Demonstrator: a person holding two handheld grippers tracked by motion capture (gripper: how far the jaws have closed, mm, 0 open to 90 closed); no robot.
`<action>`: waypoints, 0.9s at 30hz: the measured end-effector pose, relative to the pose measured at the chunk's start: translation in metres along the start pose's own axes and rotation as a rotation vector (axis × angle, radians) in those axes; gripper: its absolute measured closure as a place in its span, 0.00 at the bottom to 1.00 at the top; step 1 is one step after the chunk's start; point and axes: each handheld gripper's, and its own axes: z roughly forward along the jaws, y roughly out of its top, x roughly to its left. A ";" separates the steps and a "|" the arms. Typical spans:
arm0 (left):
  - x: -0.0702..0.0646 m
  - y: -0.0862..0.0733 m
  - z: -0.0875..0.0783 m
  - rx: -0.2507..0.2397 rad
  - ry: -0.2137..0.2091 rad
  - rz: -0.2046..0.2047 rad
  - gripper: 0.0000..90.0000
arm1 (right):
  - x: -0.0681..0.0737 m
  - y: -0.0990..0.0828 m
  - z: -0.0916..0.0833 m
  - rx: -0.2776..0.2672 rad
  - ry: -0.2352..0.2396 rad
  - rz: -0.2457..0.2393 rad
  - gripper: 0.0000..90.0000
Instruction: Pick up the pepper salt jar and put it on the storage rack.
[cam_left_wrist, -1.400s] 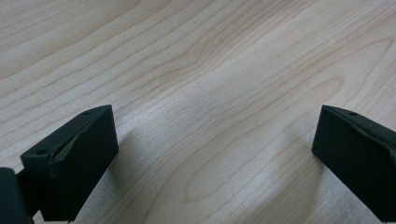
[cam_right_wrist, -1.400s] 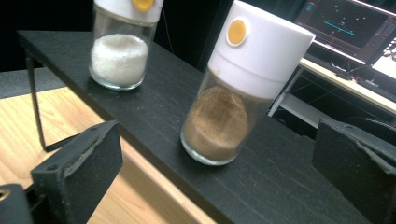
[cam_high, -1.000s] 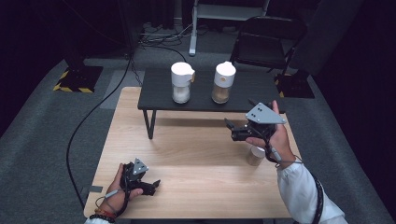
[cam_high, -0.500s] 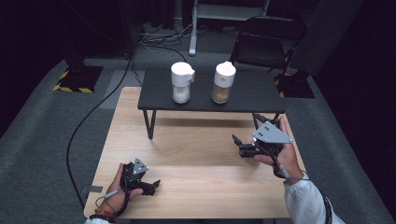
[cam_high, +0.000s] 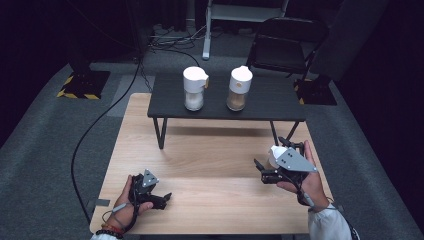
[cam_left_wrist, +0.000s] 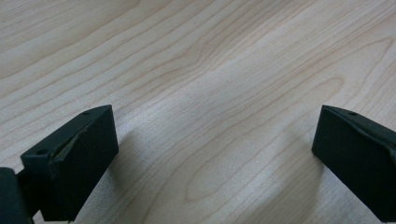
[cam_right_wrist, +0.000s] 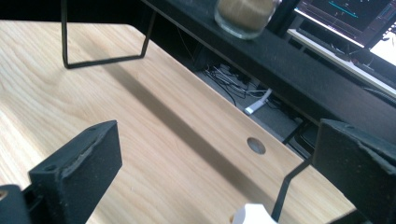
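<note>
Right gripper (cam_high: 265, 169) lowered, wide open, empty

Between my left tool (cam_high: 167, 196) at 7 o'clock and right tool (cam_high: 260, 171) at 4 o'clock, the wooden tabletop (cam_high: 210, 165) lies bare and passable. At 12 o'clock the black riser shelf (cam_high: 260, 102) and its legs block the way, carrying two white-lidded jars (cam_high: 194, 89). A small white object (cam_high: 275, 152) touches my right tool.
</note>
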 end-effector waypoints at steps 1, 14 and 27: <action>0.000 0.000 0.000 -0.001 0.000 -0.001 0.00 | 0.000 -0.002 -0.001 0.002 0.004 0.006 0.01; 0.000 0.000 0.000 0.000 0.000 0.000 0.00 | 0.017 -0.031 -0.017 0.055 -0.030 0.021 0.01; 0.000 0.000 0.000 -0.001 0.000 -0.002 0.00 | 0.023 -0.056 -0.024 0.137 -0.028 0.070 0.01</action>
